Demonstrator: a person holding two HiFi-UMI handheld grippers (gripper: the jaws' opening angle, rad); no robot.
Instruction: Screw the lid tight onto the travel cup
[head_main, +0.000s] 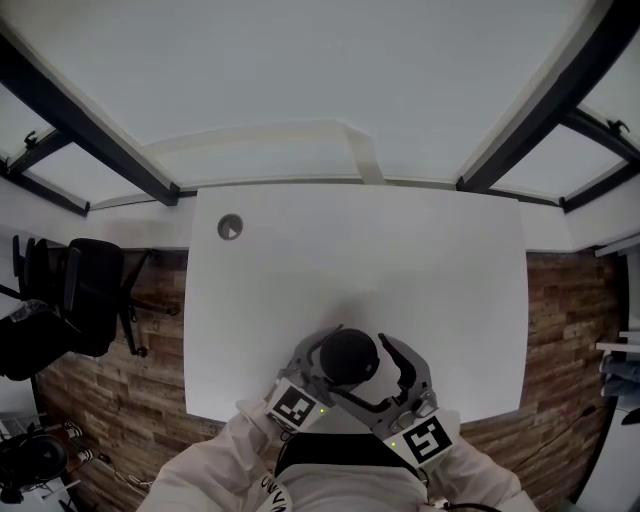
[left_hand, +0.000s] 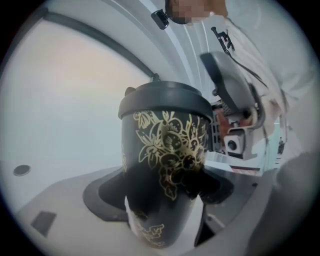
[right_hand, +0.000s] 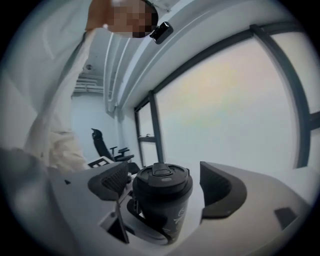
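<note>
The travel cup (left_hand: 162, 165) is black with a gold flower pattern and carries a dark lid (left_hand: 165, 100). It stands near the front edge of the white table (head_main: 400, 260). My left gripper (left_hand: 165, 202) is shut on the cup's lower body, a jaw on each side. In the right gripper view the lid (right_hand: 162, 181) sits on the cup between the jaws of my right gripper (right_hand: 165, 187), which stands open around it at lid height, with a gap on the right side. From the head view the lid (head_main: 348, 357) shows between the left gripper (head_main: 318, 358) and the right gripper (head_main: 375, 378).
A round grey grommet (head_main: 230, 227) is set in the table's far left corner. A black office chair (head_main: 85, 290) stands on the wood floor left of the table. The person's white sleeves lie just behind both grippers at the table's front edge.
</note>
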